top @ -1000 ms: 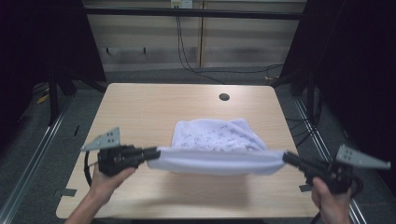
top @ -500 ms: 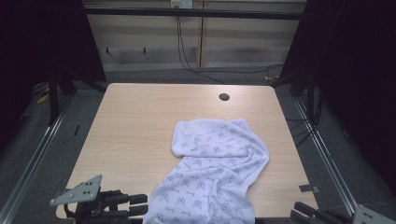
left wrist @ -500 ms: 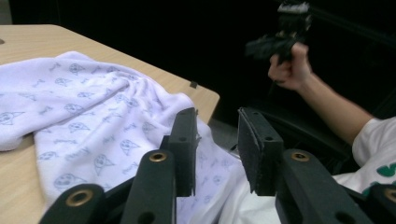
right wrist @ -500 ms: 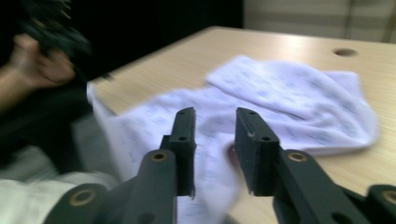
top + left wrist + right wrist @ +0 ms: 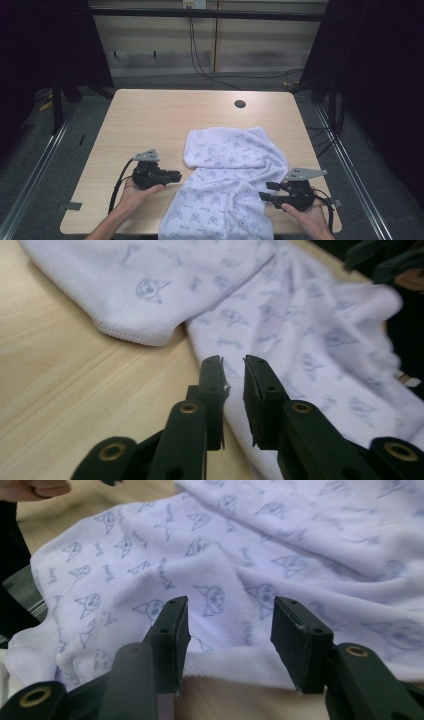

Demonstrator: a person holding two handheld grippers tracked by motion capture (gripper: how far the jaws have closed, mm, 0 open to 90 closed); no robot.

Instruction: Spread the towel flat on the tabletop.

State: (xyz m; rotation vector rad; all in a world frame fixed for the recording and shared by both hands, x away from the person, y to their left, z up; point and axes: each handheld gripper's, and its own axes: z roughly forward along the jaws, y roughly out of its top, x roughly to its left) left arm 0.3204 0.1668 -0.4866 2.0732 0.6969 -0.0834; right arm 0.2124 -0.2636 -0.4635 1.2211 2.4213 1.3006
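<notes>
Two grippers beside printed white towel point(image 5: 227, 175) on table point(image 5: 150, 120): left gripper point(image 5: 175, 176) narrowly parted after closing, right gripper point(image 5: 266, 191) wider after opening, both gripping nothing.

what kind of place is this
Probably a lab or recording rig, not a home: a bare wooden table on a metal frame, dark curtains around it, loose cables behind. A towel lies on the table.

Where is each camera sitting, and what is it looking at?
High view: above the person's side, looking down on the pale wooden table; both forearms and hands show.
Left gripper view: rides the left gripper, facing the white cat-print towel.
Right gripper view: rides the right gripper, jaws apart, nothing between them.
All three views share the towel.
</notes>
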